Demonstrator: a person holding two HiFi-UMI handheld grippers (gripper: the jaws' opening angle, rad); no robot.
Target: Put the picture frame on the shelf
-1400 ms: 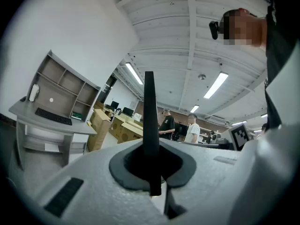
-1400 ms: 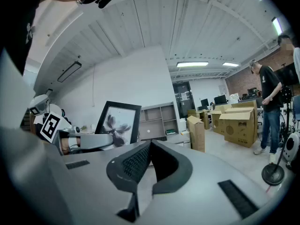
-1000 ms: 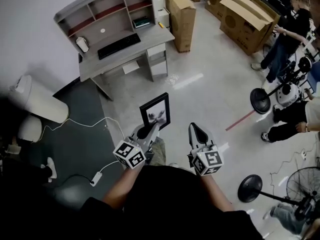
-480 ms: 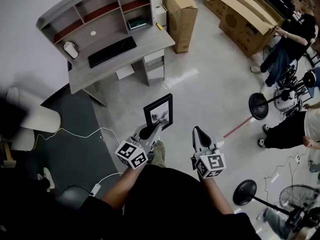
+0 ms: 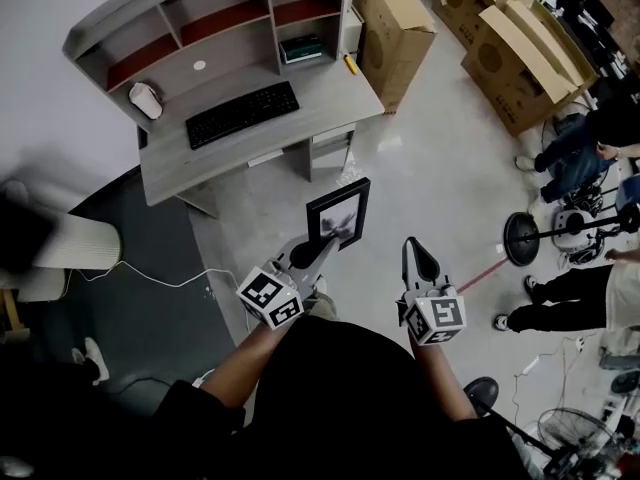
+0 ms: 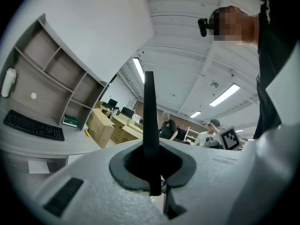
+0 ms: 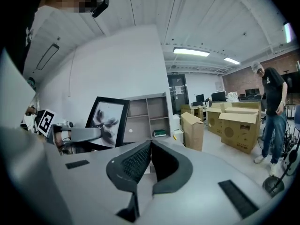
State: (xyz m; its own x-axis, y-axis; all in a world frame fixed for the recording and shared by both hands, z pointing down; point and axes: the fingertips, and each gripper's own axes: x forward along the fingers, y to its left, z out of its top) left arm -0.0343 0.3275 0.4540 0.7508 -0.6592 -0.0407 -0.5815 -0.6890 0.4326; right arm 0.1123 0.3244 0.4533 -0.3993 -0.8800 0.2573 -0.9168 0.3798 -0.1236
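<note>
Pale floor [image 5: 440, 168], with a dark mat [image 5: 150, 288] at the left.

Grey desk [image 5: 330, 93] at the far side against the wall. A shelf [image 5: 200, 28] unit with open compartments stands along its back edge.

Cardboard boxes [image 5: 395, 28] stand on the floor just right of the desk, more of them beyond.

Picture frame [image 5: 338, 215]: black border, pale print. It is held upright in the air over the floor in front of the desk, near it but well short of the shelf and touching neither.

Left gripper [image 5: 326, 244]: jaws clamped on the lower edge of the frame, which rises straight up from the grip. In the left gripper view the frame shows edge-on as a thin dark bar [image 6: 149, 121] pinched between the jaws.

Right gripper [image 5: 411, 247]: level with the left, just right of the frame and apart from it. Its jaws are closed tip to tip with nothing between them.

Black keyboard [image 5: 243, 114] lies on the desk below the shelf.
</note>
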